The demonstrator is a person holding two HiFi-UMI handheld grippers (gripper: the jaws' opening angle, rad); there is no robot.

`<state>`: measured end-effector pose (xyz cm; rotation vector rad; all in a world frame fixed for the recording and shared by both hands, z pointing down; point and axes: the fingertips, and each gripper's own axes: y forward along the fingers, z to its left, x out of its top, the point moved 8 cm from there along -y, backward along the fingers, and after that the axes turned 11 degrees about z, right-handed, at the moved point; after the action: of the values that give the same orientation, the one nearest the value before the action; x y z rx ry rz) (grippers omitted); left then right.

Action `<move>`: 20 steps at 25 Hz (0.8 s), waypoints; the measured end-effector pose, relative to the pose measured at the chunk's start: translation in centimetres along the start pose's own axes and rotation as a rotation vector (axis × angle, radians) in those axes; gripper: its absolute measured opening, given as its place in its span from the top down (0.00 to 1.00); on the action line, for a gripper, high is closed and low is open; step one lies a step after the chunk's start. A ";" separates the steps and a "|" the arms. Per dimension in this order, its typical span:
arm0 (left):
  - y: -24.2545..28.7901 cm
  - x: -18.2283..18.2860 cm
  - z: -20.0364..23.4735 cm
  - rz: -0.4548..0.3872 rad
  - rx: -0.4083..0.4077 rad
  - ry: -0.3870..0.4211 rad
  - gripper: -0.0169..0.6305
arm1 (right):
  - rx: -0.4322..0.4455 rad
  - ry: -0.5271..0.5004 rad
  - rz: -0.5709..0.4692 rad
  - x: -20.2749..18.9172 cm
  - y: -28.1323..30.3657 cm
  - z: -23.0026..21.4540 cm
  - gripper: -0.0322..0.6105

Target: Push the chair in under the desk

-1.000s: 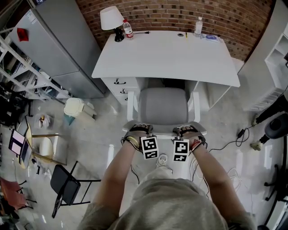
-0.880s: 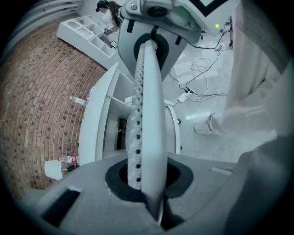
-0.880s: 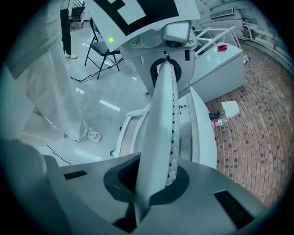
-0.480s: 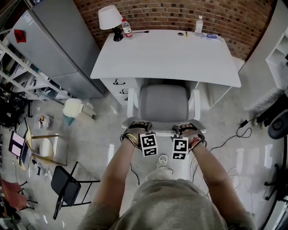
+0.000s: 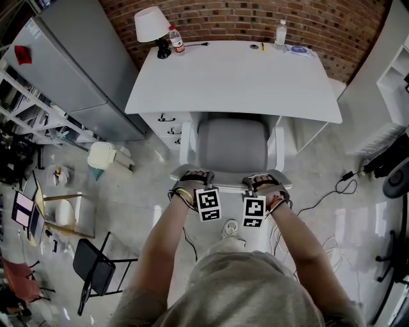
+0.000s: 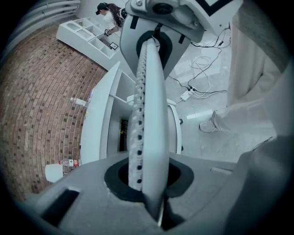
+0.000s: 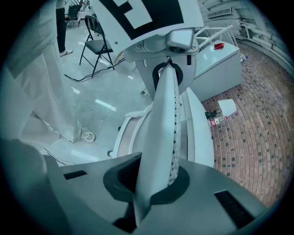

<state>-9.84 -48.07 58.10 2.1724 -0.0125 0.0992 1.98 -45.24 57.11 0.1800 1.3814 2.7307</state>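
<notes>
Holding nothing in the left gripper (image 6: 146,119): jaws all but together, just eased apart a hair. Likewise empty in the right gripper (image 7: 164,133), jaws pressed flat together. Both down at the backrest edge of the chair (image 5: 232,145): grey seat, white frame, front tucked under the desk (image 5: 236,80), back end out over the glossy pale floor (image 5: 140,179). Along the white desktop's far edge, a lamp (image 5: 152,24) and a bottle (image 5: 175,39). Beyond, a brick wall (image 5: 255,16). Leftward, a grey cabinet (image 5: 70,70) and a black folding chair (image 5: 92,267); rightward, cables (image 5: 332,191).
</notes>
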 end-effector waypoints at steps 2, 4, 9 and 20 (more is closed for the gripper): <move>0.1 -0.1 0.0 -0.001 0.001 0.001 0.91 | -0.001 0.001 0.000 0.1 0.0 0.0 0.93; 0.1 -0.2 0.0 0.000 0.000 0.000 0.91 | -0.001 0.001 0.001 0.2 0.1 0.0 0.93; 0.2 -0.1 0.0 0.000 -0.008 0.001 0.91 | 0.003 0.001 0.005 0.1 0.2 0.0 0.93; 0.3 -0.1 -0.3 0.005 -0.023 0.009 0.91 | 0.029 0.022 0.028 0.2 0.4 0.1 0.93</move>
<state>-10.02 -47.96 58.51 2.1488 -0.0134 0.1112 1.80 -45.35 57.54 0.1732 1.4351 2.7447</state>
